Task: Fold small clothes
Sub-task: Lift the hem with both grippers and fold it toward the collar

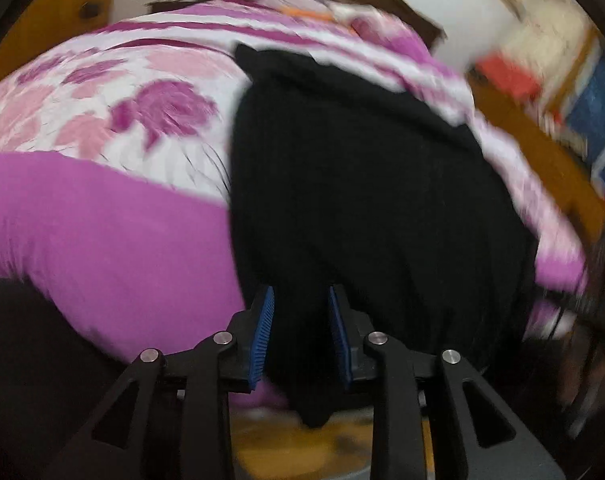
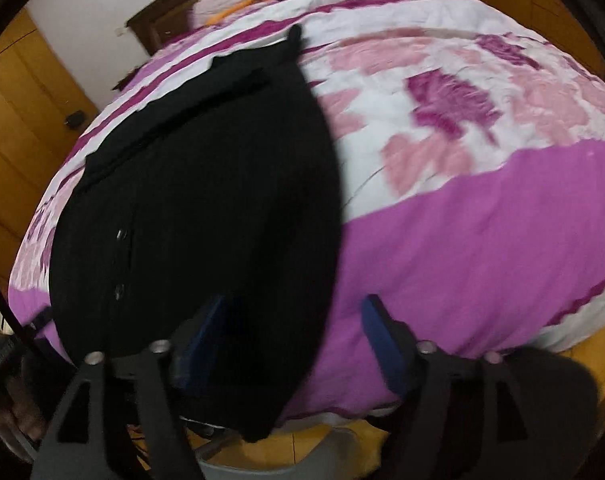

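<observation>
A black garment (image 1: pixel 362 184) lies spread lengthwise on the bed, its near end hanging over the bed's edge. In the right wrist view the garment (image 2: pixel 206 200) shows small buttons on its left side. My left gripper (image 1: pixel 301 300) is partly open, its blue pads on either side of the garment's near end, not clamped. My right gripper (image 2: pixel 294 308) is open wide, with the garment's right edge lying between its fingers. Both views are blurred by motion.
The bed carries a pink, purple and white floral quilt (image 1: pixel 102 208), also shown in the right wrist view (image 2: pixel 482 220). A dark wooden headboard (image 2: pixel 174 12) stands at the far end. Wooden doors (image 2: pixel 18 112) are on the left. Yellow floor (image 2: pixel 322 448) lies below the bed's edge.
</observation>
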